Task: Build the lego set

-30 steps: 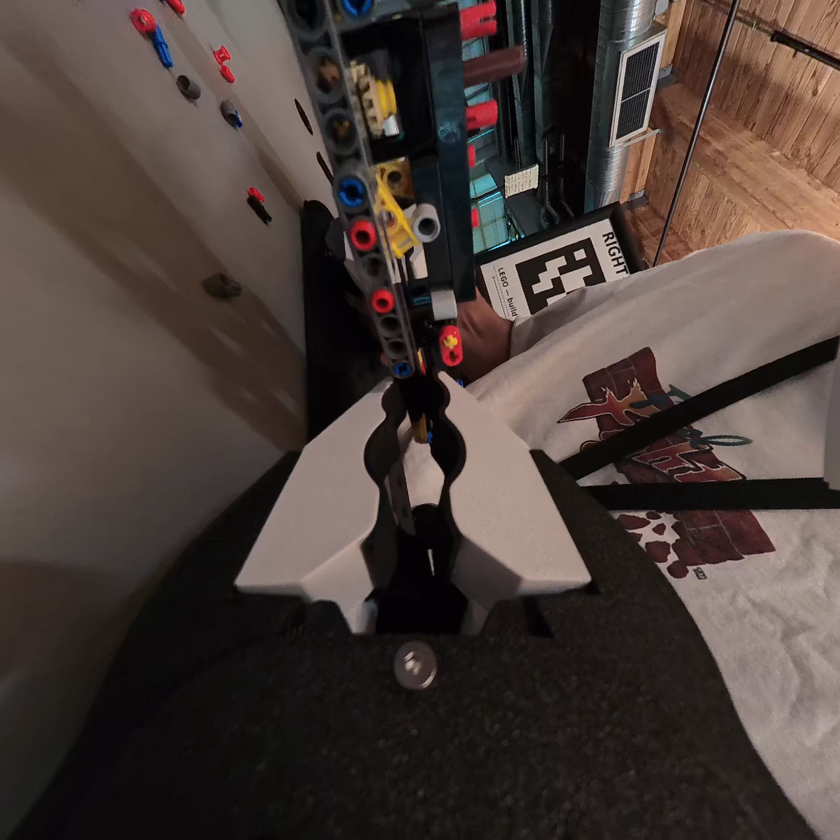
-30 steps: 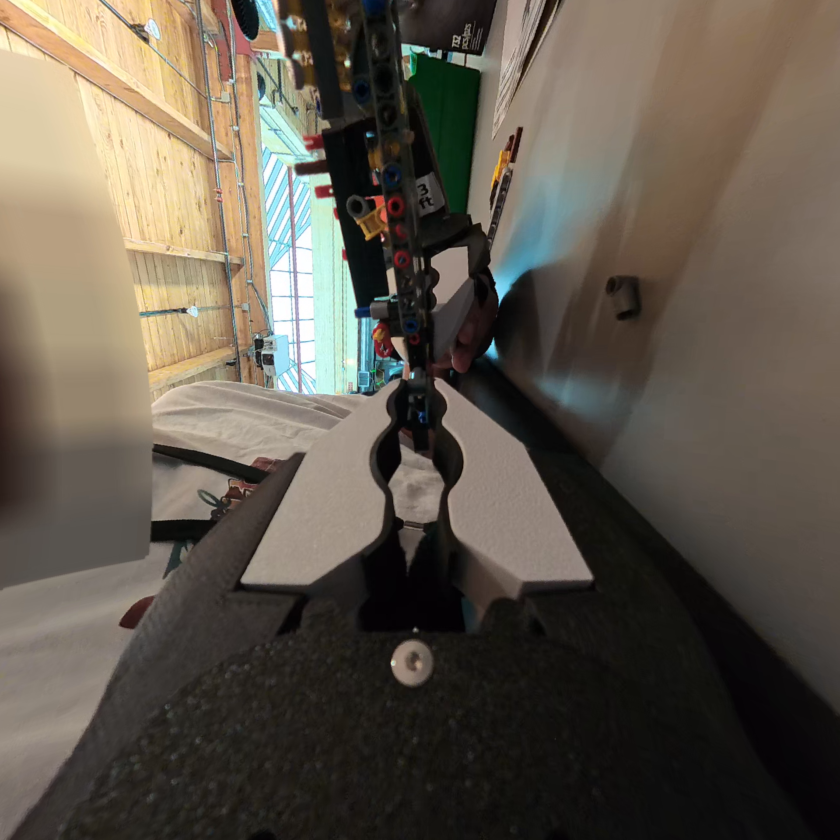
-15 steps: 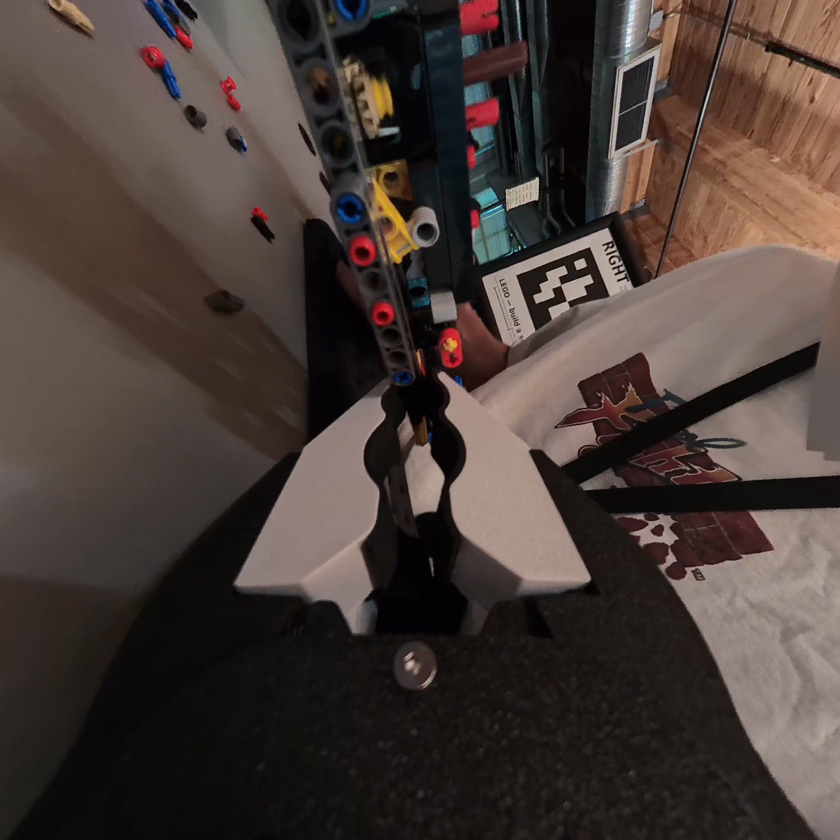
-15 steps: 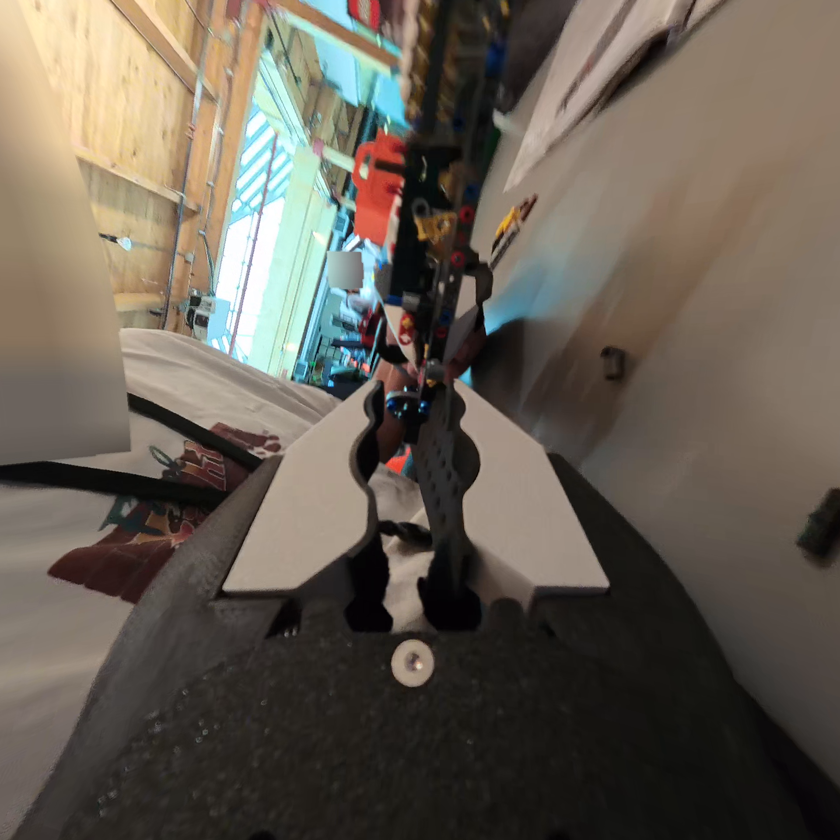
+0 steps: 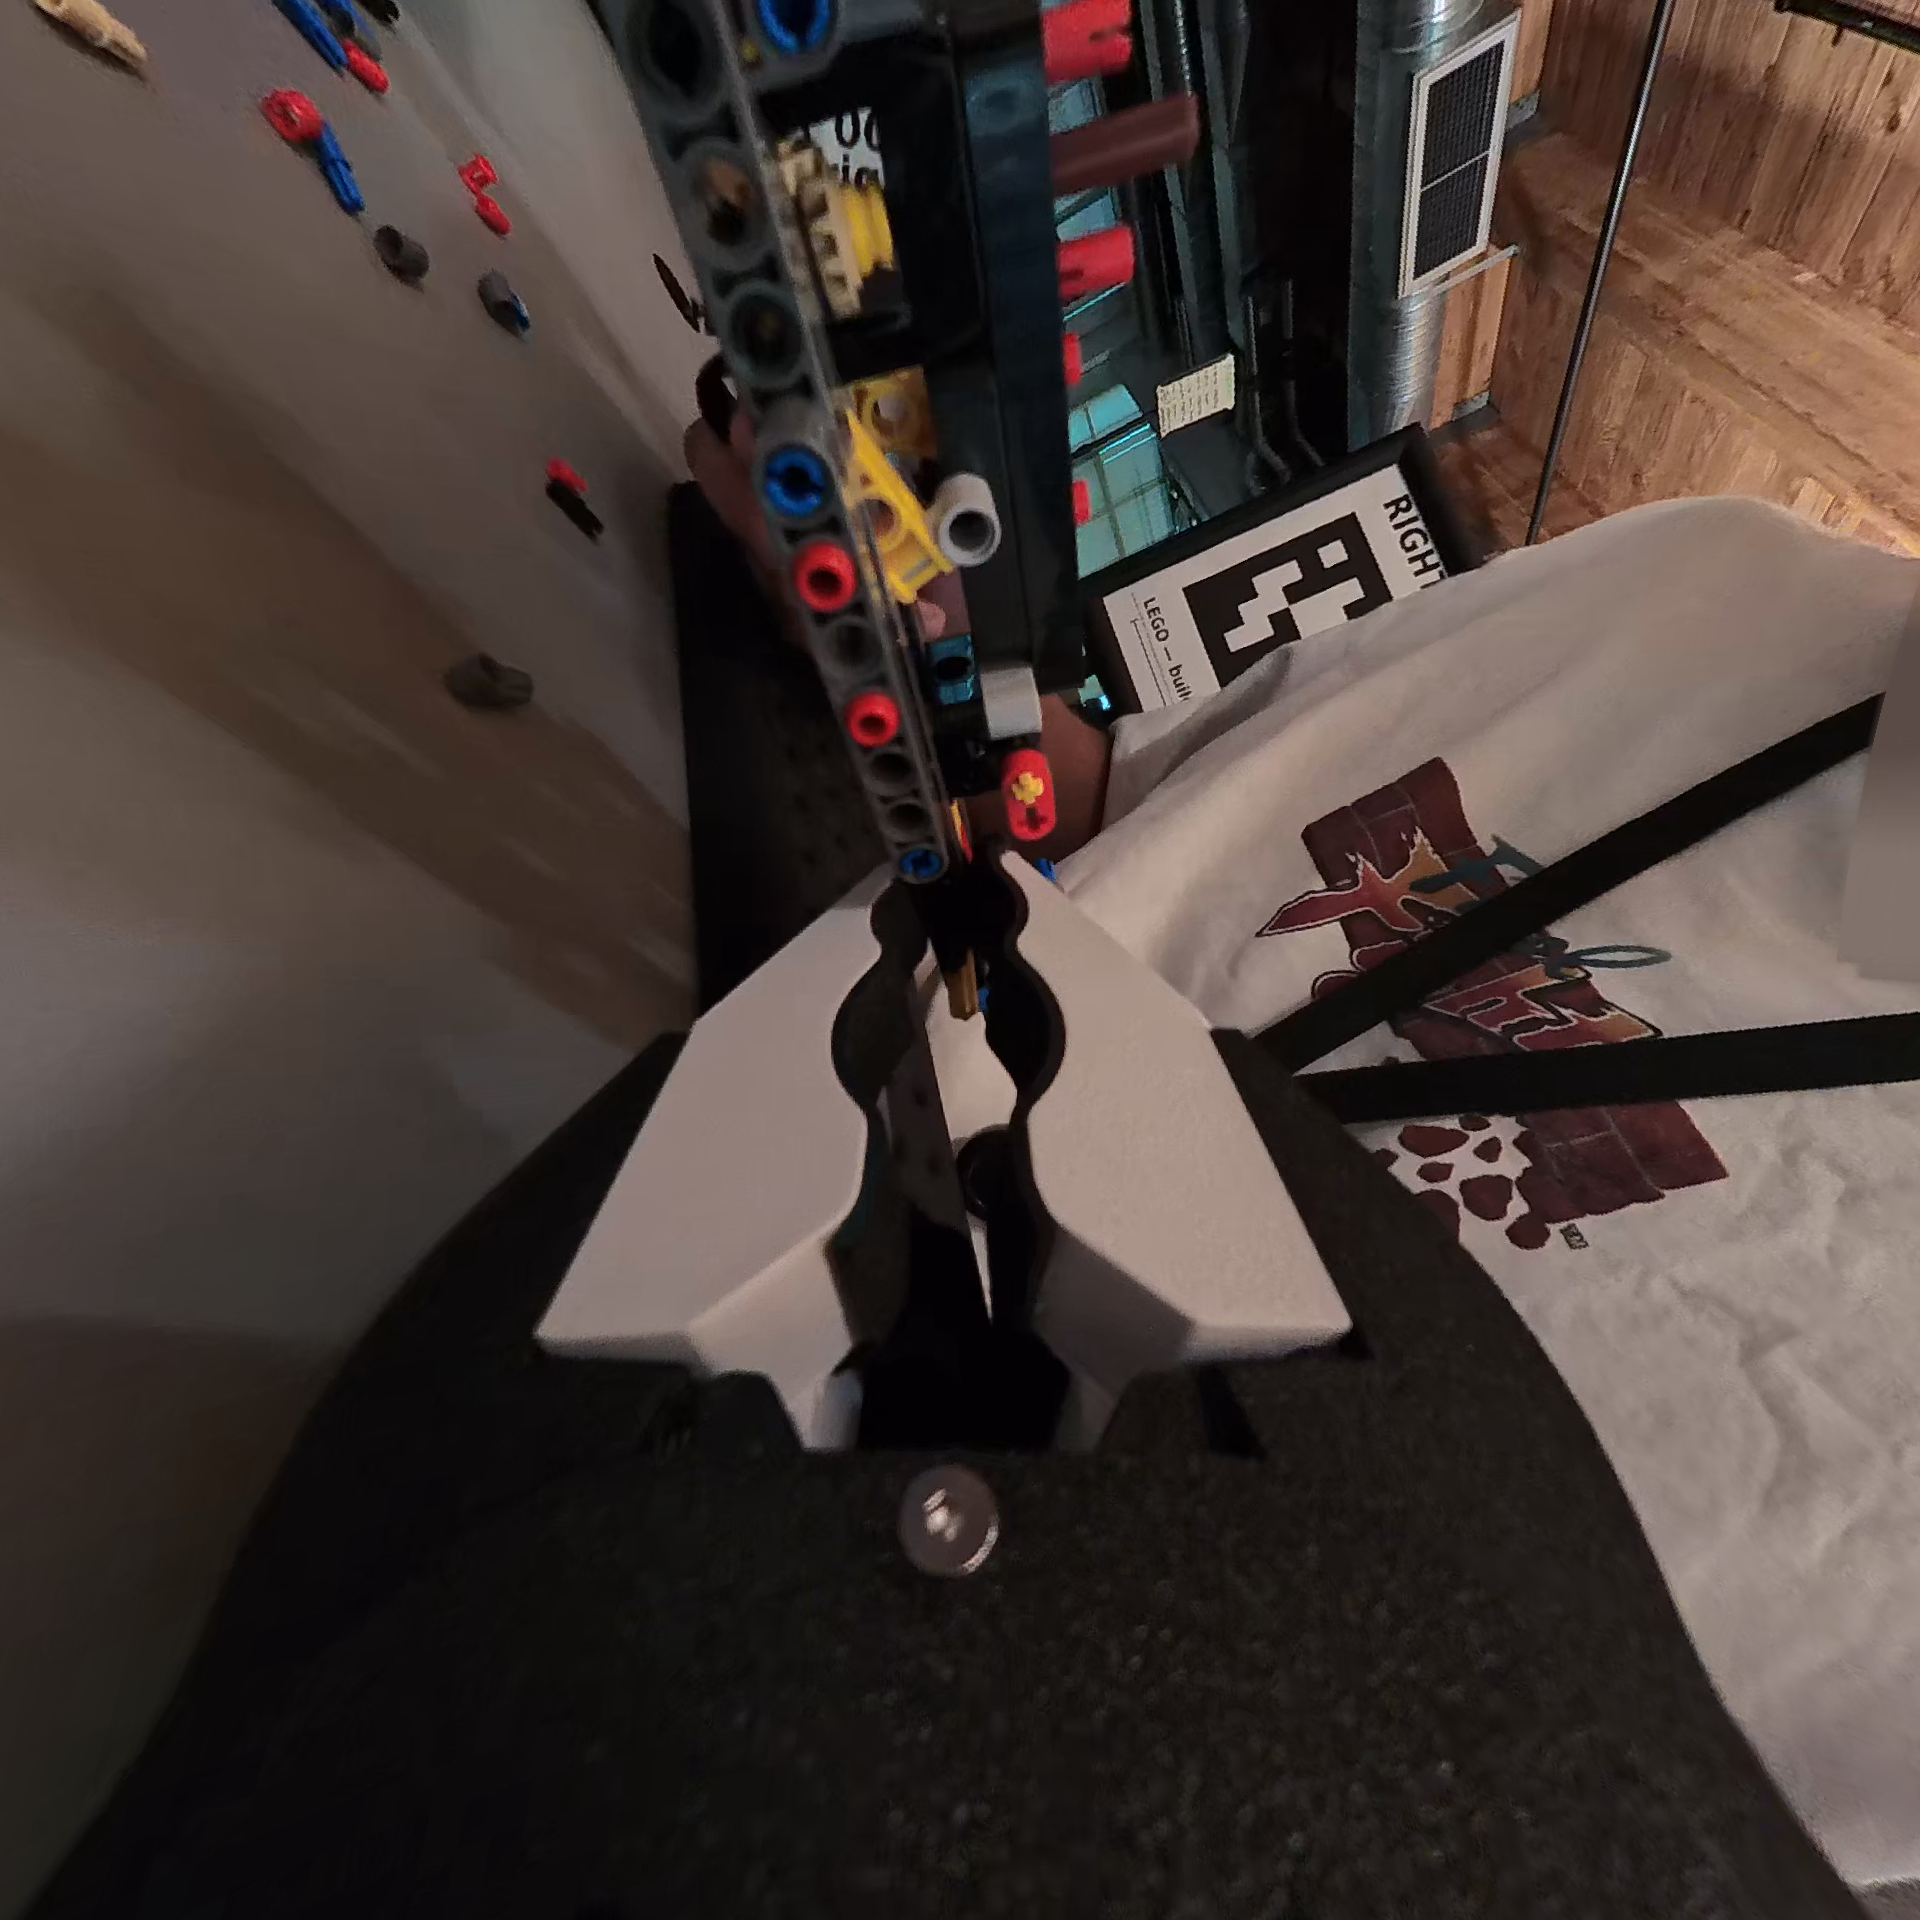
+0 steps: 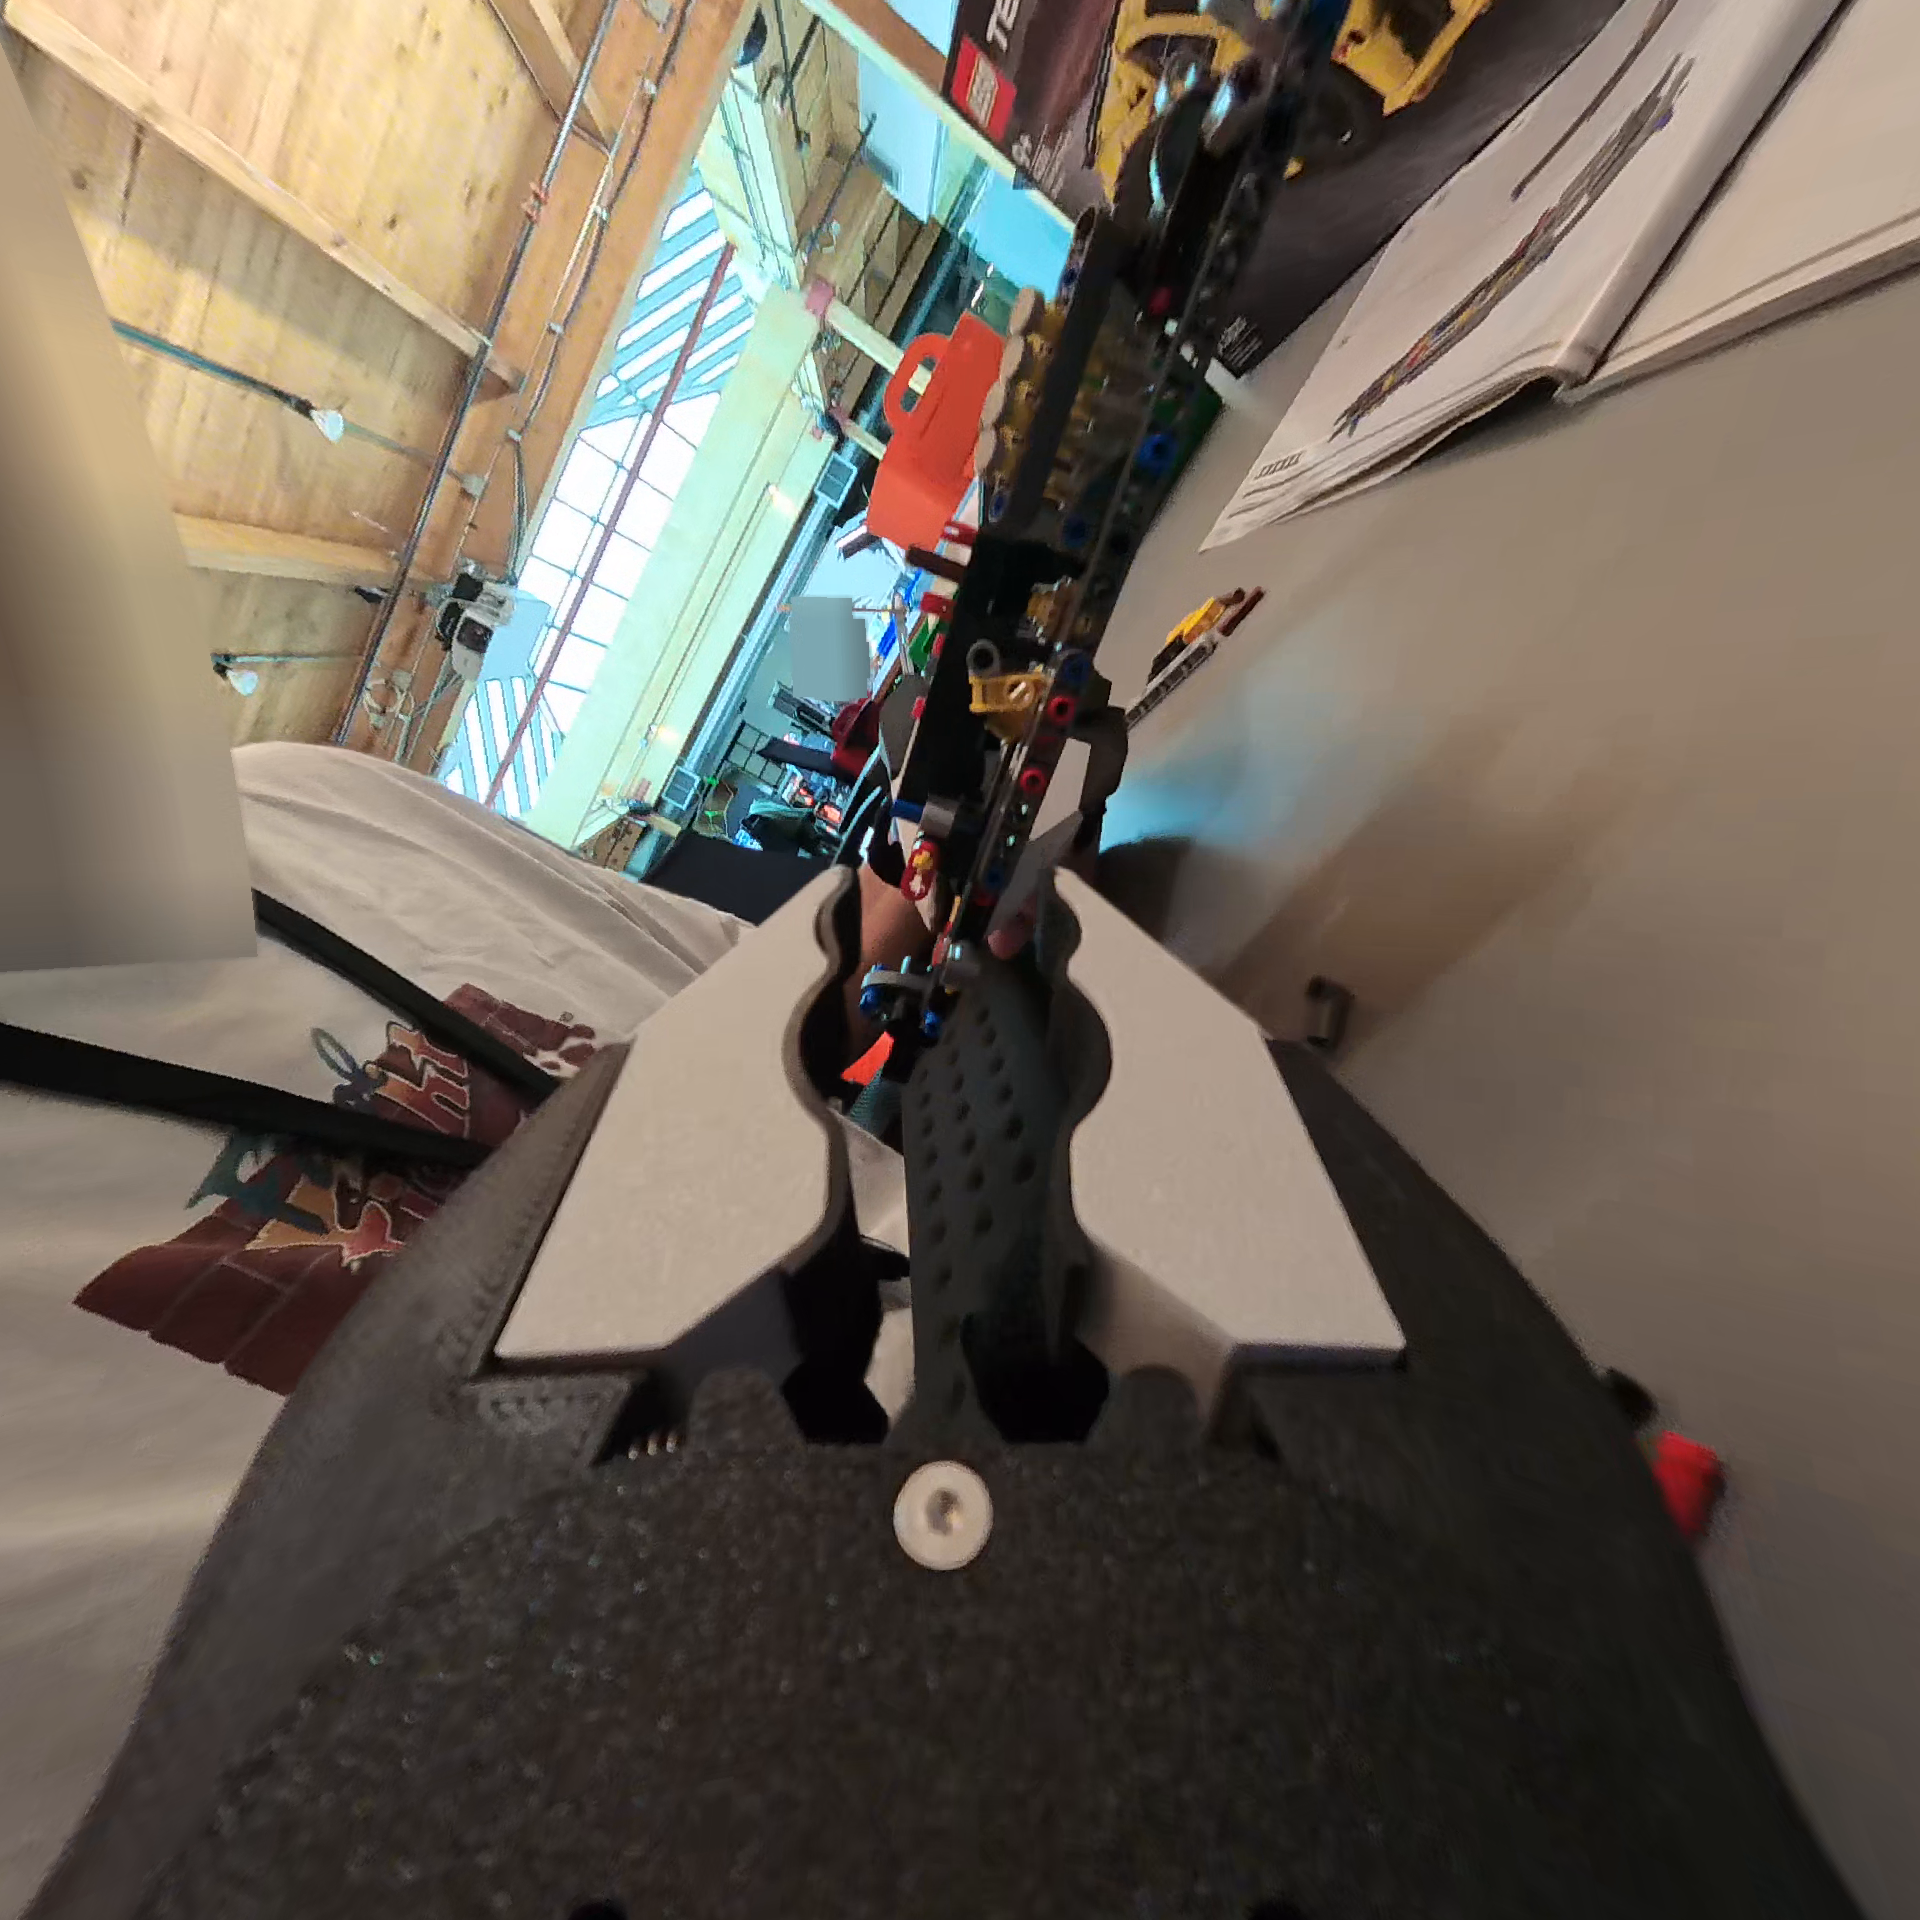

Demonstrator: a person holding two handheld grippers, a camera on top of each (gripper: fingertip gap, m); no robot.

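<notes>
In the left wrist view my left gripper [image 5: 956,904] is shut on the lower end of the lego assembly [image 5: 831,582]. The assembly is a long grey beam with red and blue pins, joined to a black frame with yellow and grey parts. It rises away from the fingertips. In the right wrist view my right gripper [image 6: 956,904] is open. The assembly's [image 6: 1039,644] near end stands between the fingers, close to the right pad [image 6: 997,1091] and clear of the left one. A grey finger [image 6: 1049,852] of the left gripper shows farther off on the assembly.
Loose red, blue and dark pieces [image 5: 312,135] lie on the white table [image 5: 208,831]. An instruction booklet [image 6: 1507,312], the set's box [image 6: 1039,83] and a small yellow sub-assembly [image 6: 1195,634] lie farther along it. A person's white shirt [image 5: 1558,831] is close by. Across from one pair of fingers to the other is roughly 9 cm.
My right gripper was shut on the assembly's end; its jaws have opened wide, and its view has tilted. My left gripper has kept its hold throughout.
</notes>
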